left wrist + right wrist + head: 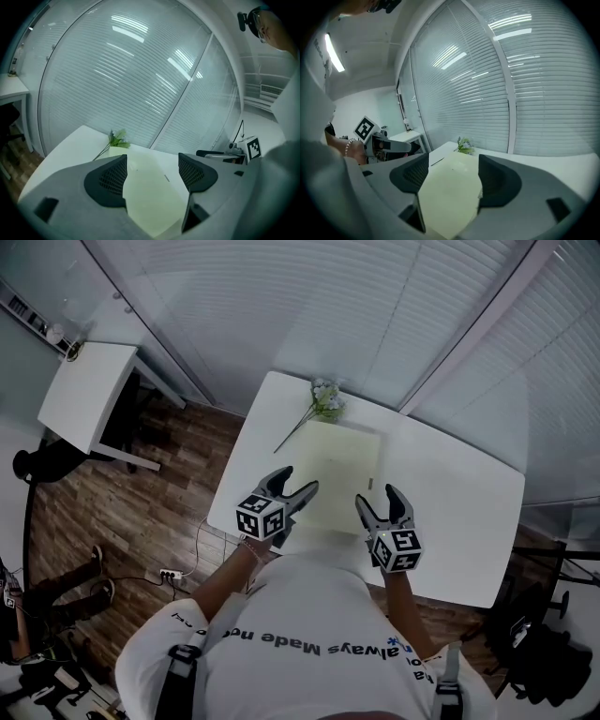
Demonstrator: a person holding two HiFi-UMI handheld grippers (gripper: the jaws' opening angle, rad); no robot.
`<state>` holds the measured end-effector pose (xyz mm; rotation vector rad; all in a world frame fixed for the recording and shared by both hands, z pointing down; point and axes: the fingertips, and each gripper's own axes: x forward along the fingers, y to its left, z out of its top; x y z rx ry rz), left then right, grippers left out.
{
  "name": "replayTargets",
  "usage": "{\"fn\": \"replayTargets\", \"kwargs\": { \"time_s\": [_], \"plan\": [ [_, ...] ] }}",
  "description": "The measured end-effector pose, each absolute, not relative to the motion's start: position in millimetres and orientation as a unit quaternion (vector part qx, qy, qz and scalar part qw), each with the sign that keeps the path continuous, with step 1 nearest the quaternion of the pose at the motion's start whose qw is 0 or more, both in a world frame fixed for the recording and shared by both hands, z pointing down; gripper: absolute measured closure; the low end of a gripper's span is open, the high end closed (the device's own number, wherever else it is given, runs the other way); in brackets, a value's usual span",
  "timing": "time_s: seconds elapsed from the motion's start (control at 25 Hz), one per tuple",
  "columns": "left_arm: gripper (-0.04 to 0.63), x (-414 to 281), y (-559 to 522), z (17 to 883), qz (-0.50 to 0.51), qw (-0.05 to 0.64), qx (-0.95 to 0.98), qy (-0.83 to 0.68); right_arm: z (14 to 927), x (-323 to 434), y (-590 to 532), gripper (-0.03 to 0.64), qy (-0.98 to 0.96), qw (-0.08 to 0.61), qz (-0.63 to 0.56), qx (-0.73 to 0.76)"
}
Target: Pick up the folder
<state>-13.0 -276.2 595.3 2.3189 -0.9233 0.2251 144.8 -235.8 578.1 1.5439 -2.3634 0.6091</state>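
Two grippers are in play, both with jaws spread wide and nothing between the pads. The left gripper (300, 478) and the right gripper (377, 495) hang over the near part of the pale yellow folder (342, 465), which lies flat on the white table (450, 493). A flower sprig (325, 401) rests at the folder's far edge.

Hazards, in my judgement:
- The folder is thin and lies flush, so the pads may skate over the cover instead of getting under an edge.
- Pinching the top cover alone could let it flop open.
- An uneven lift between the two sides could twist it.
- Pushing the folder forward may drag the sprig.
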Motion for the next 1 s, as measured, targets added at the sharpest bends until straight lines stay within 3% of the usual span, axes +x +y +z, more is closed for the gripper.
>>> {"fn": "replayTargets", "kwargs": {
  "time_s": [1.0],
  "plan": [
    [0.261,-21.7,-272.3,729.4,0.152,0.435,0.818,-0.344,733.9,159.2,-227.8,0.293,-0.76,0.155,0.395,0.491]
  ]
}}
